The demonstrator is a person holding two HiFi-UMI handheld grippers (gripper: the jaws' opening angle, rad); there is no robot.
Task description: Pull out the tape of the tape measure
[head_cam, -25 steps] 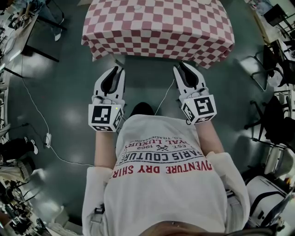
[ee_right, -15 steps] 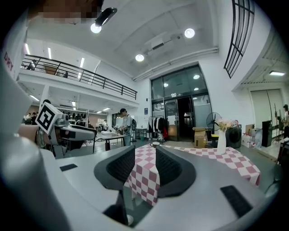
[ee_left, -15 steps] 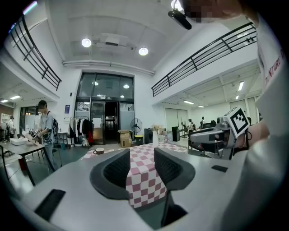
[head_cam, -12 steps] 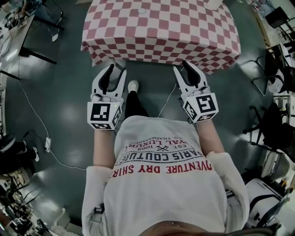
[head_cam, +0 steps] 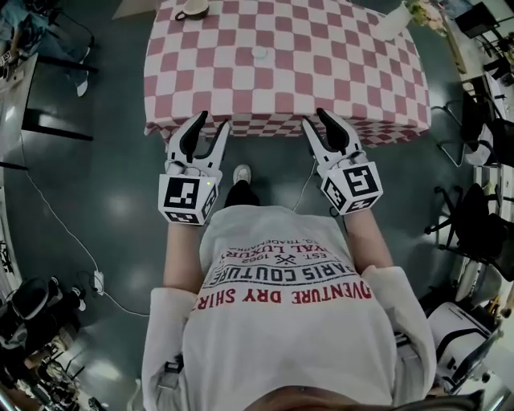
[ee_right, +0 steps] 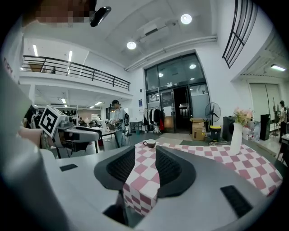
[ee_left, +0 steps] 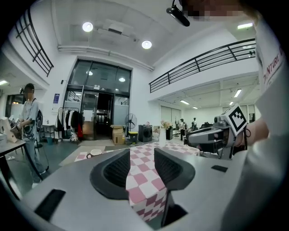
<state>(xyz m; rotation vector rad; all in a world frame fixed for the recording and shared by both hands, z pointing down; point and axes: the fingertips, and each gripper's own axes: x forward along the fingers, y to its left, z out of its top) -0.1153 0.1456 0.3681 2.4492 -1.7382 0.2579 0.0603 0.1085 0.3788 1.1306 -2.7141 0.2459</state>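
Observation:
A small pale round thing [head_cam: 259,52], perhaps the tape measure, lies on the red-and-white checked table [head_cam: 321,80]; it is too small to tell for sure. My left gripper [head_cam: 206,133] and right gripper [head_cam: 320,127] hover side by side at the table's near edge, well short of that thing. Both point almost level toward the table. Their jaws have just been opening and stand open with nothing between them; only the checked cloth shows through the gaps in the left gripper view [ee_left: 142,168] and the right gripper view [ee_right: 145,169].
A cup on a saucer [head_cam: 192,10] sits at the table's far left corner. At the far right corner stands a white vase with flowers [head_cam: 395,19]. The person's foot [head_cam: 242,173] is on the dark floor below the edge. Chairs [head_cam: 474,120] stand to the right.
Both grippers have moved forward to the table's near edge as the person stepped closer. Both pairs of jaws stand wider apart than a second ago.

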